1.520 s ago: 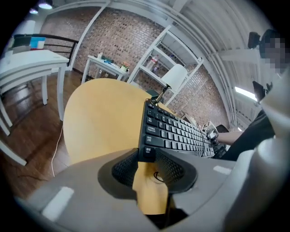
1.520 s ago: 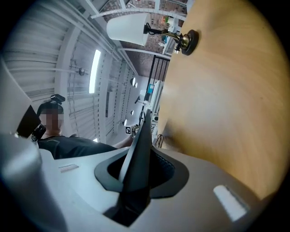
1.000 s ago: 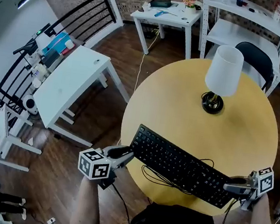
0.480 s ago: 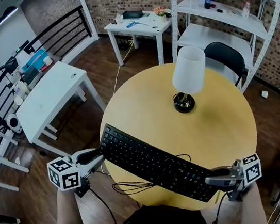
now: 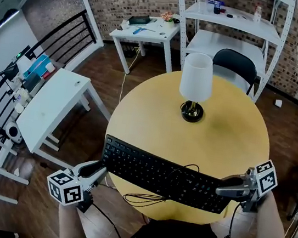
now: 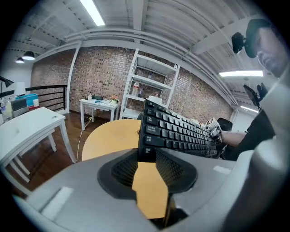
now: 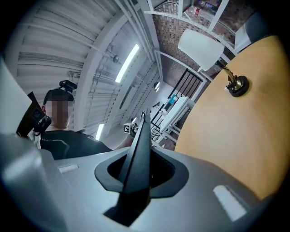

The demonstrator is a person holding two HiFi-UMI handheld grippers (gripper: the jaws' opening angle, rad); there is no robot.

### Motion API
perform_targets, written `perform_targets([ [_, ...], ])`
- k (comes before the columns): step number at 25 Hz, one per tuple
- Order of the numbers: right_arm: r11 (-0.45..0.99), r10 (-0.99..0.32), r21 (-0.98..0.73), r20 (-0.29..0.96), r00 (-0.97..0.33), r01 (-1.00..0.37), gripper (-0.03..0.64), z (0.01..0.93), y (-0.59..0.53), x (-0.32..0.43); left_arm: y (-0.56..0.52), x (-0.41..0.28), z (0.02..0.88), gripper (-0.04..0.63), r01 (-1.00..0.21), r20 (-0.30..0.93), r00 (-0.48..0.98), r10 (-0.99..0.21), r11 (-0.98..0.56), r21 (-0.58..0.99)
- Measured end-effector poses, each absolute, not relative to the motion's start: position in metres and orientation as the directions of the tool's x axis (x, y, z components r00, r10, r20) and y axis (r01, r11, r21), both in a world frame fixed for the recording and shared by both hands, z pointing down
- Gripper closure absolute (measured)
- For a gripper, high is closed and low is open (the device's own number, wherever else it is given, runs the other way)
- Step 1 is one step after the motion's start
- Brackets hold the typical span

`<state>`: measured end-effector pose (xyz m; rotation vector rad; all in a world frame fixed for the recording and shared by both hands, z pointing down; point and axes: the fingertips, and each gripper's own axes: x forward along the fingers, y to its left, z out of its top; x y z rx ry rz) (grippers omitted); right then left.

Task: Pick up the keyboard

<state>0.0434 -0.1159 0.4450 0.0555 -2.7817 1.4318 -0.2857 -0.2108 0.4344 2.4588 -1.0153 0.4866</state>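
Note:
A black keyboard (image 5: 163, 174) hangs in the air over the near edge of the round yellow table (image 5: 231, 128), slightly tilted. My left gripper (image 5: 99, 170) is shut on its left end and my right gripper (image 5: 227, 187) is shut on its right end. In the left gripper view the keyboard (image 6: 181, 131) runs away from the left gripper (image 6: 146, 158), its corner keys between the ribbed pads (image 6: 123, 168). In the right gripper view the keyboard (image 7: 139, 145) shows edge-on, clamped in the right gripper (image 7: 136, 174). Its cable (image 5: 142, 199) loops loosely under it.
A white-shaded lamp (image 5: 196, 84) stands on the far half of the table. Behind the table are a black chair (image 5: 235, 62) and a white shelf unit (image 5: 230, 20). A white desk (image 5: 51, 104) and a black railing (image 5: 56, 35) are at the left, a small white table (image 5: 146, 29) farther back.
Both grippers have risen with the keyboard, which has come up off the table edge. The cable now dangles below it. The head view has shifted left.

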Motion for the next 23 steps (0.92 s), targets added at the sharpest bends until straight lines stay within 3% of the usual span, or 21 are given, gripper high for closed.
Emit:
perform_targets([
  [23,0.585,0.015,-0.81,0.052,-0.999,-0.033,0.529,0.455,-0.117,0.03,-0.196,-0.304,0.445,0.49,-0.745,0.465,0.655,-0.596,-0.611,0.266],
])
